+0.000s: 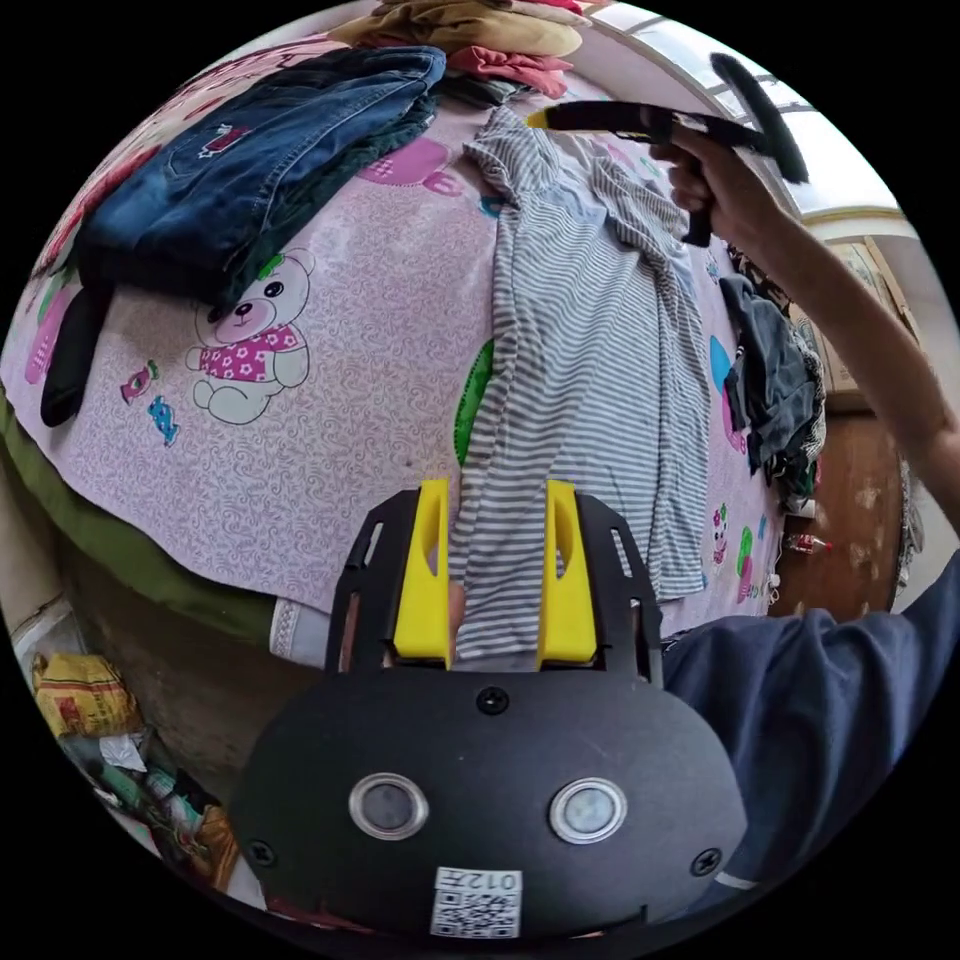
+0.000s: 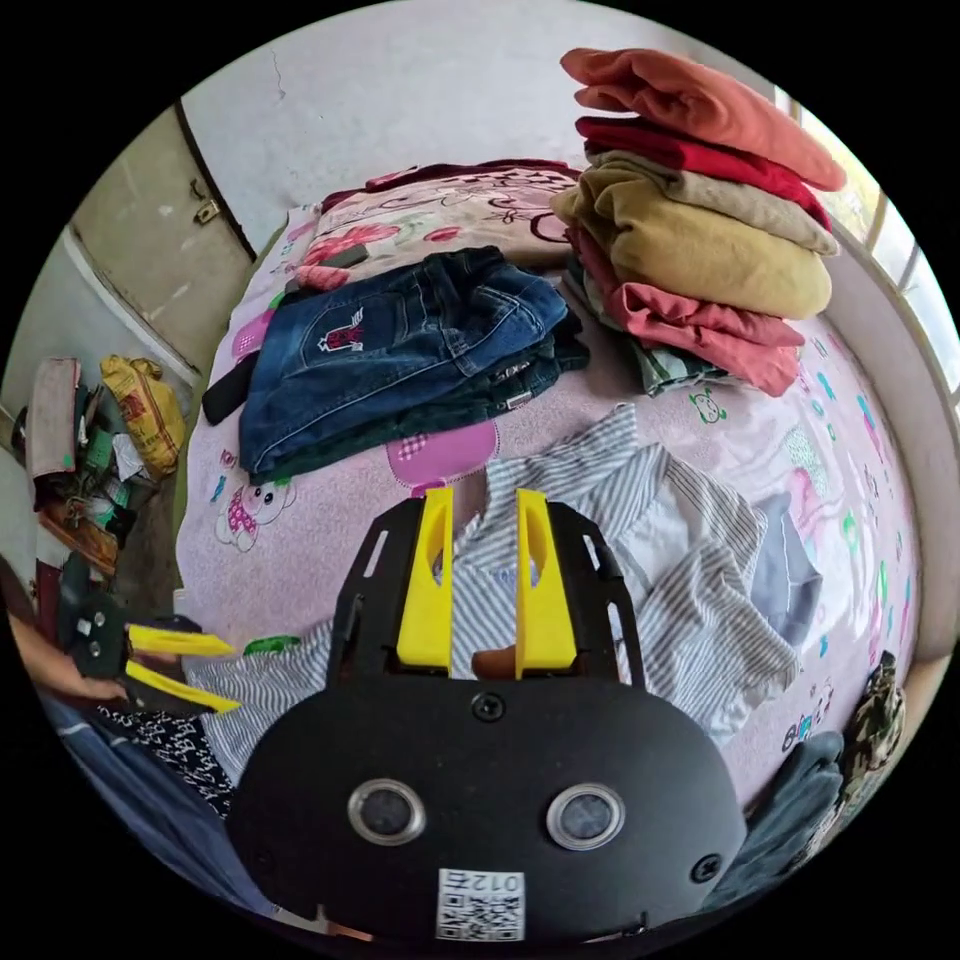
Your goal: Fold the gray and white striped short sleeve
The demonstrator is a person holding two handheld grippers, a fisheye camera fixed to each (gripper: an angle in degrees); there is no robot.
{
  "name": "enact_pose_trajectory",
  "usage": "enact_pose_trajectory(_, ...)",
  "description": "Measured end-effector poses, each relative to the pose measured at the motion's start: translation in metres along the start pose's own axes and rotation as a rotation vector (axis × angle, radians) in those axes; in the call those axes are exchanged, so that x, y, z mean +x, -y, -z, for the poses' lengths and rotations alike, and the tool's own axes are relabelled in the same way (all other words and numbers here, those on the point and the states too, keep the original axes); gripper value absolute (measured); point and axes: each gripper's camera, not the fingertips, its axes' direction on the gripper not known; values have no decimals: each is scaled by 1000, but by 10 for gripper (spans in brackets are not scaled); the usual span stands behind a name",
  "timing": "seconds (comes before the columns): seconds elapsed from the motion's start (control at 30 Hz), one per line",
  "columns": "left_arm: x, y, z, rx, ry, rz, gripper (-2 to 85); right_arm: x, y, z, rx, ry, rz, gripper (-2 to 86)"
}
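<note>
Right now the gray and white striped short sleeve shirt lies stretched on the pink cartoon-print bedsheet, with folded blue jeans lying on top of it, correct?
Not quite. The folded blue jeans lie beside the gray and white striped short sleeve shirt, directly on the pink cartoon-print bedsheet, not on top of it. The left gripper view shows the gap between them.

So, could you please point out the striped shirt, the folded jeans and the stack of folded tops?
striped shirt (image 1: 590, 380), left gripper view, middle of its body.
folded jeans (image 2: 400, 350), right gripper view, top blue panel.
stack of folded tops (image 2: 700, 240), right gripper view, mustard layer.
</note>
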Motion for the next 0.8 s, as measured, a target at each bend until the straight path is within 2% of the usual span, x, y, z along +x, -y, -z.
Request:
enact_pose_trajectory(0.17,24,-32,16,46,188,-21,139,-12,32,-63,-127,-103,39,86)
enact_pose_trajectory(0.3,28,-42,2,-24,207,-30,130,-6,39,-78,-173,-182,46,29)
enact_pose_trajectory(0.43,46,-49,-2,-58,365,-49,96,18,23,-45,-52,-116,22,11)
enact_pose_trajectory(0.57,65,-59,-3,-56,418,-80,61,71,-14,-5,57,-12,-114,8)
enact_pose_trajectory(0.6,69,-62,0,-43,413,-88,47,91,-31,6,85,44,-162,7)
enact_pose_trajectory(0.7,74,-69,13,-25,233,-67,20,134,-76,27,137,128,-235,6)
enact_pose_trajectory(0.77,79,-73,24,14,83,-61,12,155,-103,38,176,171,-244,6)
enact_pose_trajectory(0.8,82,-73,29,17,-55,-44,8,169,-122,46,206,199,-257,6)
